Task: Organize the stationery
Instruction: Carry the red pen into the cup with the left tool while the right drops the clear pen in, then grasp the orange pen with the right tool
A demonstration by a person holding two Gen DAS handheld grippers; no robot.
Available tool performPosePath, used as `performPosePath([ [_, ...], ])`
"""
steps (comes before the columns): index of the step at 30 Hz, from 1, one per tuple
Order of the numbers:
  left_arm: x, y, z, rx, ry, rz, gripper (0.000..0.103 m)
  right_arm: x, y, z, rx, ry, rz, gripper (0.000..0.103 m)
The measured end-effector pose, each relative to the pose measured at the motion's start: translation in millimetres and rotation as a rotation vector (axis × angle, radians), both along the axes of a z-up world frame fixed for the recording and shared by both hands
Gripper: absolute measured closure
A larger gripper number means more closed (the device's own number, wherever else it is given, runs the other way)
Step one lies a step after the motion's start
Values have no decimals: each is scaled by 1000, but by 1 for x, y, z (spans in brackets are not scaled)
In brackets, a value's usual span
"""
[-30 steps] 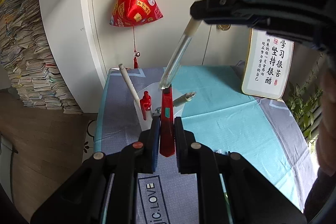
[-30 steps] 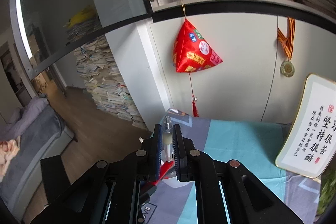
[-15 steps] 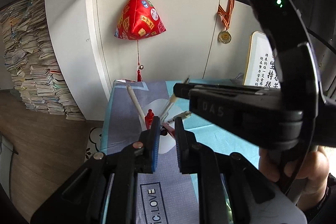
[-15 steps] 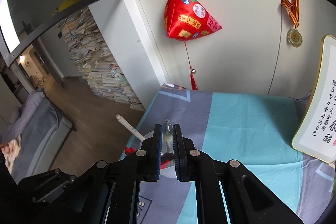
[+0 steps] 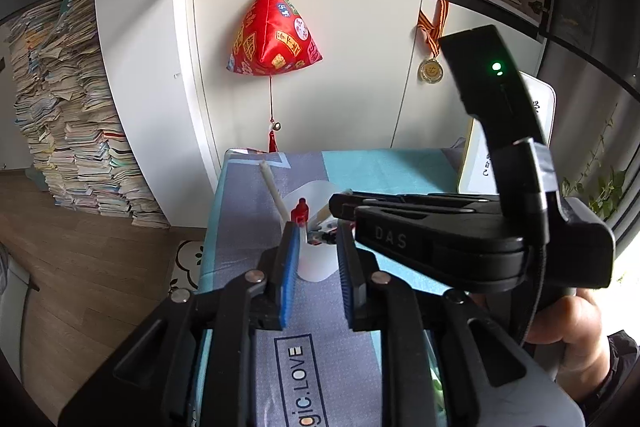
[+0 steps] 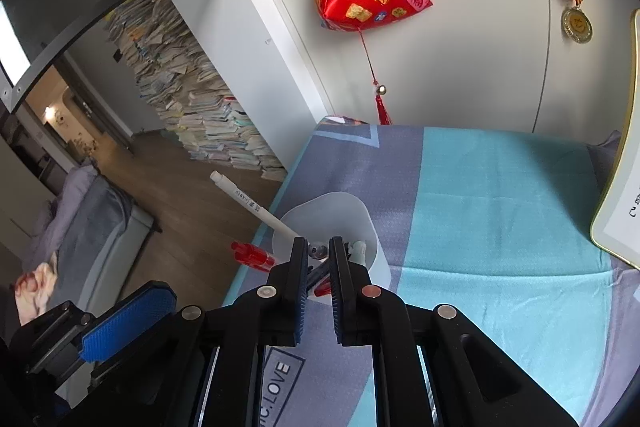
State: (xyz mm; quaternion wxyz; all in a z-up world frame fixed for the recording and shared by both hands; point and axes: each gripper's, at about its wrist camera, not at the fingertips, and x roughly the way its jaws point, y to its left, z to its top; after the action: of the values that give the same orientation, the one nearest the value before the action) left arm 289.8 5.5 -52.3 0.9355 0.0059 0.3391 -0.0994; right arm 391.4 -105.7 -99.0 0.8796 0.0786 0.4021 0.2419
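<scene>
A white cup (image 5: 316,269) (image 6: 332,207) stands near the left edge of the cloth-covered table. A white pen (image 5: 271,185) (image 6: 248,203) and a red pen (image 5: 300,213) (image 6: 252,255) lean out of it. My left gripper (image 5: 319,229) sits just before the cup; its jaws are opening and nothing is between the blue pads. My right gripper (image 6: 318,245) reaches in from the right over the cup's mouth, shut on a clear pen (image 6: 318,251) whose lower end is down inside the cup. In the left wrist view the right gripper (image 5: 340,203) hides part of the cup.
A framed calligraphy board (image 6: 618,187) leans at the table's right. A red pyramid ornament (image 5: 274,35) and a medal (image 5: 431,71) hang on the wall behind. The table's left edge drops to a wooden floor beside the cup. A hand (image 5: 568,327) holds the right gripper.
The left gripper let the red pen go into the cup and spread its jaws. The right gripper came down with the clear pen from high above to the cup's mouth.
</scene>
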Motion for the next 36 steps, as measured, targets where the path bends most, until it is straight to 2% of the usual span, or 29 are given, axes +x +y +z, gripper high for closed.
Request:
performPosePath([
  [3,-6,6,-2,-13,-1,12,75,-6,-6,1,22,4,-4,92],
  [6,-15,10,-8,-14,3,19,74,-17,-15,2,62,10,-8,92],
  [10,-21,11,-17,-18,27,12,73,-34,-26,6,50,-26,-19,92],
  [12,-25,10,-22,-20,37,9,68,-40,-31,6,53,-29,-22,92],
  [17,-34,5,-37,-27,68,-5,64,-53,-46,1,31,-29,-43,91],
  [21,-43,-3,-52,-26,98,-33,58,-63,-59,-18,-7,19,-53,90],
  [27,-49,-18,-77,-43,162,-60,56,-85,-76,-60,-113,95,-80,90],
  [36,-66,-37,-101,-37,217,-95,56,-112,-93,-97,-136,158,-101,90],
])
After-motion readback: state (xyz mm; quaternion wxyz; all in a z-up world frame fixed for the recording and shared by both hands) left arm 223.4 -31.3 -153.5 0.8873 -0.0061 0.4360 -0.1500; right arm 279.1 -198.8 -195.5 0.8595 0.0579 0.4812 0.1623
